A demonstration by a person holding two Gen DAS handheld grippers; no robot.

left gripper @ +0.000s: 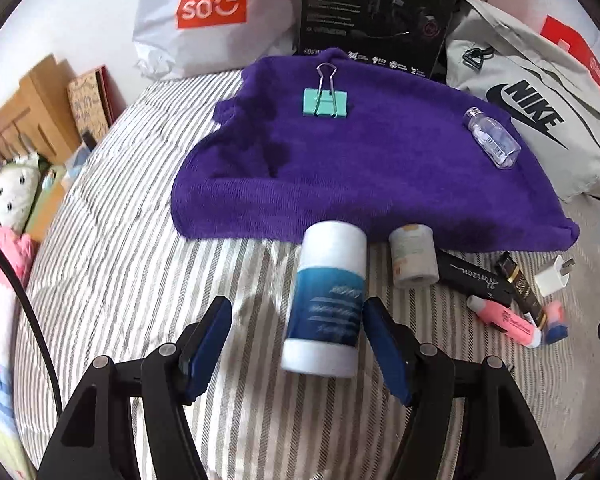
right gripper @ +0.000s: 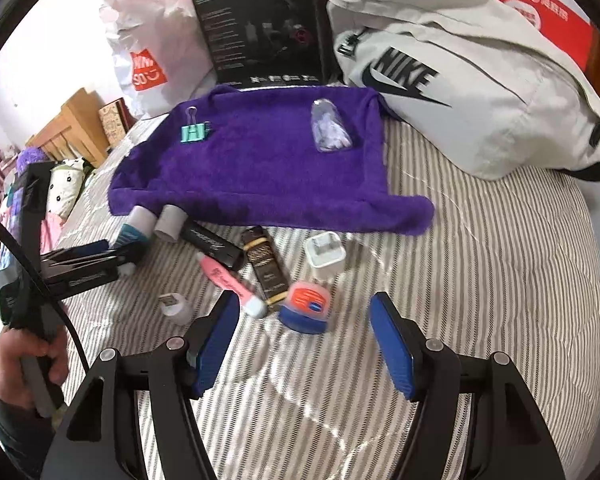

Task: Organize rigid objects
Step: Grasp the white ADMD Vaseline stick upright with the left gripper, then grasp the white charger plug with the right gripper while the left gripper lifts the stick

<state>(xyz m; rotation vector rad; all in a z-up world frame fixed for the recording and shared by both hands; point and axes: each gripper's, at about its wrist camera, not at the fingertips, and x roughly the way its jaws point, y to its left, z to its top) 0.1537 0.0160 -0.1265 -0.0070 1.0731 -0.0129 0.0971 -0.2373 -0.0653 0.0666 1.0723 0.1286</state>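
A purple towel [left gripper: 340,160] lies on the striped bed, with a teal binder clip [left gripper: 325,101] and a small clear bottle [left gripper: 492,138] on it. My left gripper [left gripper: 296,324] is open around a white and blue cylinder [left gripper: 326,300] lying in front of the towel; its right pad touches it. A small white tube [left gripper: 414,256], black boxes [left gripper: 474,280] and a pink highlighter [left gripper: 504,320] lie to the right. My right gripper [right gripper: 304,328] is open and empty just behind a small orange and blue jar [right gripper: 306,306]. A white charger [right gripper: 324,256] lies beyond it.
A grey Nike bag [right gripper: 480,92], a black box [right gripper: 260,28] and a white Miniso bag [left gripper: 212,12] stand behind the towel. A small white USB adapter [right gripper: 174,304] lies left of the right gripper. Wooden furniture and plush things are at the left edge.
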